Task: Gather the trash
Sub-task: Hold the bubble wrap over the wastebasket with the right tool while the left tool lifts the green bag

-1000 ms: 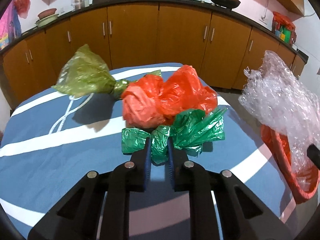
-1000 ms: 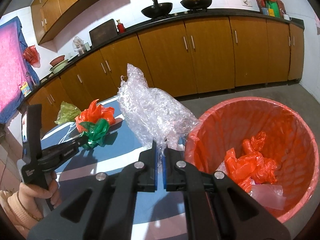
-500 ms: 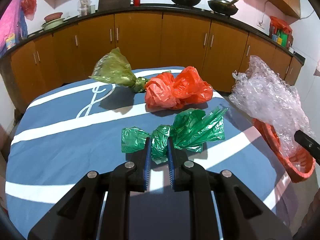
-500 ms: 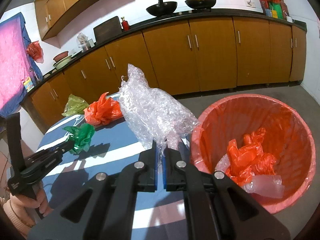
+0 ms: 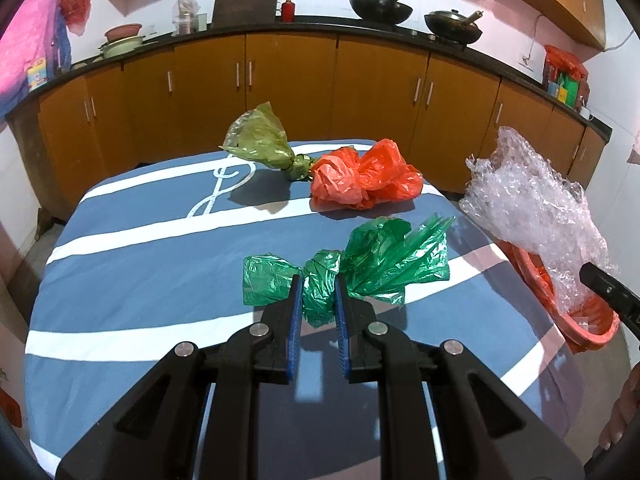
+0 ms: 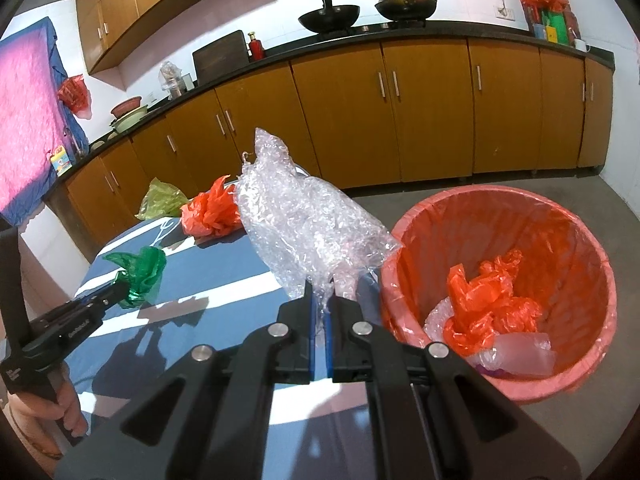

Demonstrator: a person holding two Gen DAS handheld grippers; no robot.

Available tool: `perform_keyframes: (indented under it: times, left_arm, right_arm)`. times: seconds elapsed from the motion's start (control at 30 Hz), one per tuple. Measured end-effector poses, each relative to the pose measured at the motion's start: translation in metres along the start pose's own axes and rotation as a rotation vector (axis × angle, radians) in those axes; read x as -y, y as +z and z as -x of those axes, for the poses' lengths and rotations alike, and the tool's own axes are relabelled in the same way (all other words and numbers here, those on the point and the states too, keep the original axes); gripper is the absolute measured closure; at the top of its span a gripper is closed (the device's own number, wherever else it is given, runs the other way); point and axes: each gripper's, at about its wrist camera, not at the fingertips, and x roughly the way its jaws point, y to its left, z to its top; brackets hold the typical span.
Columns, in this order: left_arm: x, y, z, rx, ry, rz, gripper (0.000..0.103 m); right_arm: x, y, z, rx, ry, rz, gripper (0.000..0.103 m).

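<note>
My left gripper (image 5: 318, 292) is shut on the knot of a crumpled green plastic bag (image 5: 384, 264), held just above the blue striped table (image 5: 140, 280). Farther back on the table lie an orange plastic bag (image 5: 364, 180) and an olive-green bag (image 5: 260, 140). My right gripper (image 6: 320, 300) is shut on a wad of clear bubble wrap (image 6: 308, 220), held up beside the rim of the orange-lined bin (image 6: 600, 280) on the floor to the right. The bin holds orange plastic (image 6: 484, 300) and clear scraps. In the right wrist view the left gripper (image 6: 120, 288) shows with the green bag (image 6: 140, 268).
Brown kitchen cabinets (image 5: 288, 92) run along the back, with woks (image 5: 380, 8) and jars on the black counter. A hand (image 6: 68, 404) grips the left tool's handle at the lower left. Grey floor (image 6: 520, 188) lies between bin and cabinets.
My left gripper has pulled back with the green bag, away from the orange and olive bags, which stay on the table. The right gripper with the bubble wrap has shifted slightly toward the bin.
</note>
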Motion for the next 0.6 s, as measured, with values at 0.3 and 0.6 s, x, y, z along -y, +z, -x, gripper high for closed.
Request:
perform_keyframes:
  times: [0.3, 0.6]
  left_arm:
    - [0.006, -0.003, 0.018, 0.019, -0.007, 0.004, 0.088]
    - [0.025, -0.005, 0.029, 0.027, -0.021, -0.007, 0.088]
  right_arm:
    - [0.006, -0.003, 0.017, 0.006, -0.025, -0.004, 0.098]
    - [0.018, -0.009, 0.033, 0.013, -0.062, -0.012, 0.098]
